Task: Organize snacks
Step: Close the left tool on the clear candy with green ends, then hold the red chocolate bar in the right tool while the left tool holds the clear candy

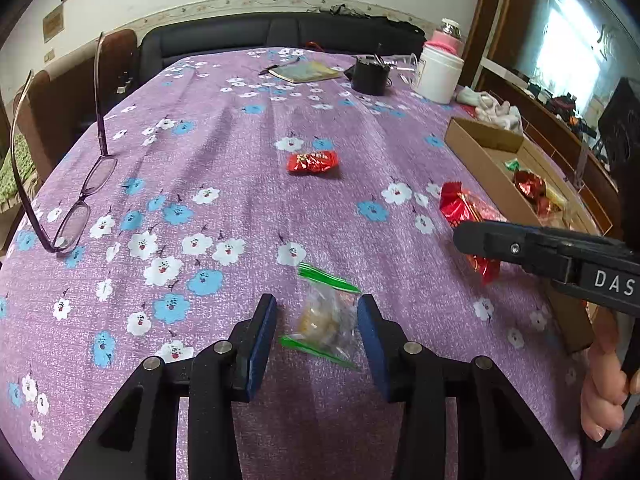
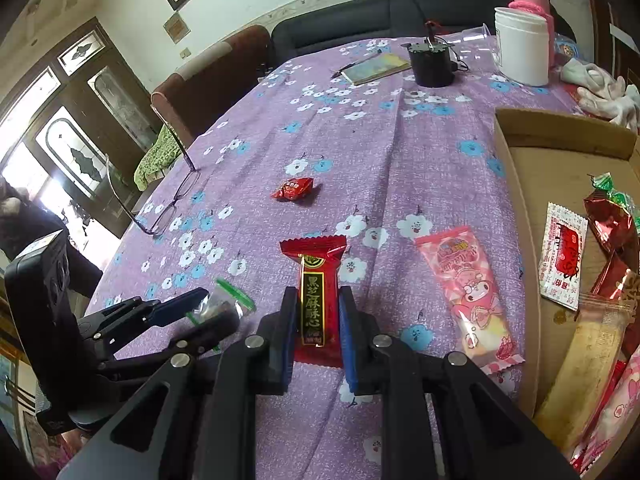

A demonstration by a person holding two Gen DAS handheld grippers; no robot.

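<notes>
A clear packet with green ends (image 1: 326,320) lies on the purple flowered tablecloth (image 1: 240,200). My left gripper (image 1: 317,302) stands open around it, with a gap showing beside its left blue pad. The right wrist view shows the same left gripper (image 2: 212,306) astride the clear packet (image 2: 224,300). My right gripper (image 2: 318,292) is shut on a red snack bar with a black label (image 2: 320,304), its pads pressing both long sides. From the left wrist view, the right gripper (image 1: 464,236) holds that red bar (image 1: 460,204) beside the cardboard box (image 1: 480,160).
A small red candy (image 1: 313,162) lies mid-table and a pink packet (image 2: 468,292) beside the box wall (image 2: 516,200), which holds several snacks. Glasses (image 1: 80,200) stand at the left edge. A white jar (image 1: 438,74), black pot (image 1: 370,76) and notebook (image 1: 304,72) sit far back.
</notes>
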